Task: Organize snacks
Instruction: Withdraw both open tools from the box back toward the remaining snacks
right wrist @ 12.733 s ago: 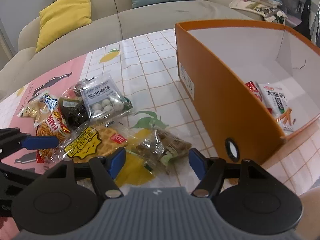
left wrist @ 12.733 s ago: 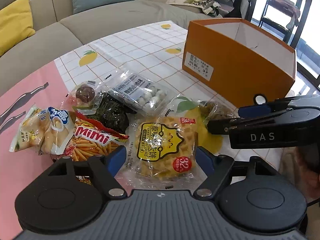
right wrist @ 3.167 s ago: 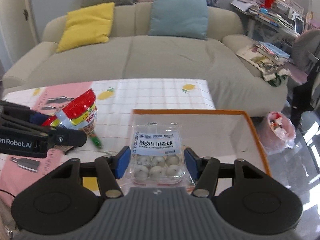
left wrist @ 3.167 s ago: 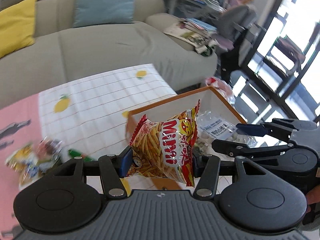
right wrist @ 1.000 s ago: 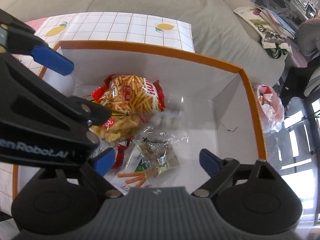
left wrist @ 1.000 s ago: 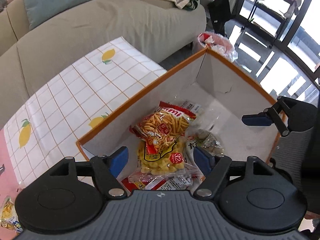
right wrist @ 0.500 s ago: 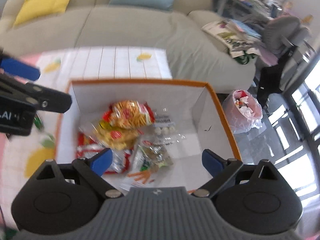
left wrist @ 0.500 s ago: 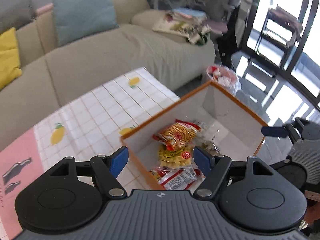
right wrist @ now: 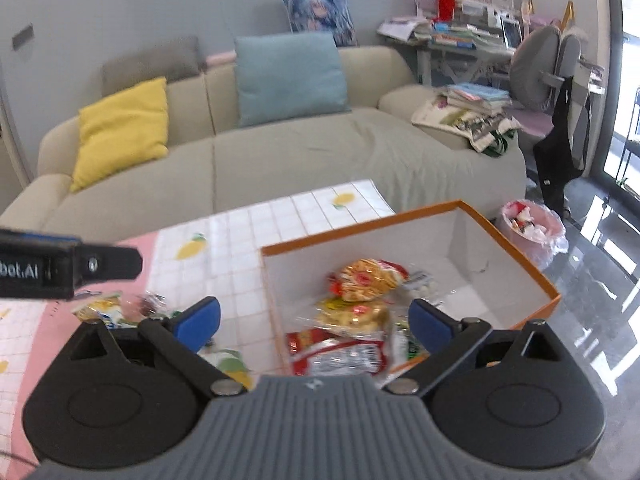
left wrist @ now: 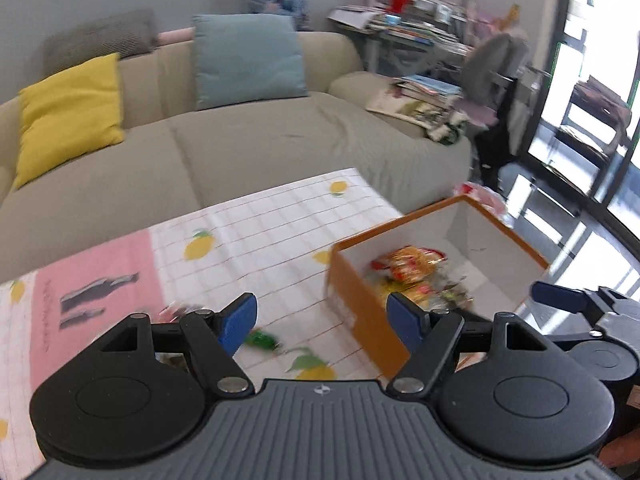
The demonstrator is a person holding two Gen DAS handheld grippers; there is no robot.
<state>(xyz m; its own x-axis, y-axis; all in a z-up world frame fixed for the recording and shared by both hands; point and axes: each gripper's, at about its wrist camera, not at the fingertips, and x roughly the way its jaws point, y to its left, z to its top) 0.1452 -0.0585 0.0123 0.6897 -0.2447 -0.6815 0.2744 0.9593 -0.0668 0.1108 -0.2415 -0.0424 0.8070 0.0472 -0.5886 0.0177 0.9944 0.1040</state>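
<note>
Jaws: both my grippers are empty; left gripper (left wrist: 322, 318) gaping, right gripper (right wrist: 314, 320) spreading wider.
Snacks: red stick-snack bag (right wrist: 370, 278) and waffle pack (right wrist: 352, 314) piled inside the orange box (right wrist: 516, 246).
Leftovers: few packets (right wrist: 102, 308) on the lemon-print tablecloth (left wrist: 260, 236), left of the box.

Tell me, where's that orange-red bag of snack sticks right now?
In the right wrist view, the bag of snack sticks lies inside the orange box, on top of the other packets, ahead of the empty right tool.
</note>
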